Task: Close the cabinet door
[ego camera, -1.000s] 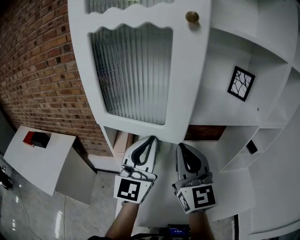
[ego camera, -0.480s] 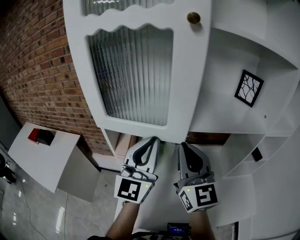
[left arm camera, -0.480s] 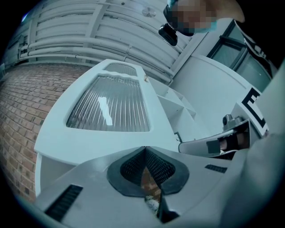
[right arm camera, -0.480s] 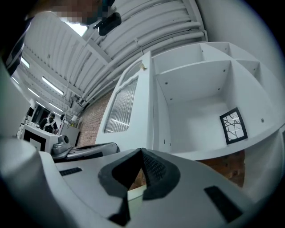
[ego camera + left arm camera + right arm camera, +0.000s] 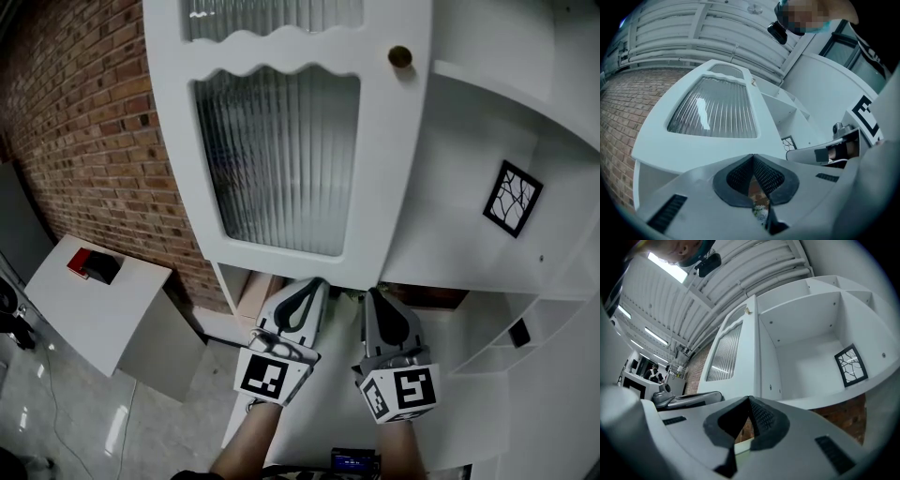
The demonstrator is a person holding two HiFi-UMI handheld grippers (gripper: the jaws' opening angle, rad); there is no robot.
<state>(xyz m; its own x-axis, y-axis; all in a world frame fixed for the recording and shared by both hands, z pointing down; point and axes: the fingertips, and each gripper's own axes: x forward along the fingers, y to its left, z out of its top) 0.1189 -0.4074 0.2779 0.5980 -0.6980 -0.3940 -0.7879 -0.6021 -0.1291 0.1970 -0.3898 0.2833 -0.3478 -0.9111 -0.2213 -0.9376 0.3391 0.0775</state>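
Observation:
The white cabinet door [image 5: 384, 187] stands open, with a ribbed glass pane [image 5: 277, 159] and a brass knob [image 5: 400, 56] near its free edge. My left gripper [image 5: 317, 281] and right gripper [image 5: 368, 292] sit side by side just below the door's bottom rail, both shut with nothing between the jaws. Whether the tips touch the door I cannot tell. In the left gripper view, the door [image 5: 693, 145] fills the space above the shut left gripper [image 5: 753, 155]. In the right gripper view, the door's edge [image 5: 754, 357] rises above the shut right gripper [image 5: 750, 398].
The open white cabinet shelves [image 5: 487, 103] lie to the right of the door, with a small black-framed picture [image 5: 513, 199] on one of them. A brick wall [image 5: 84, 122] runs at the left. A low white table [image 5: 103, 319] holding a red and black item [image 5: 94, 265] stands below it.
Both grippers have shifted a little right and down in the head view, still shut and close under the door's bottom rail. The door and shelves have slid right in the view too.

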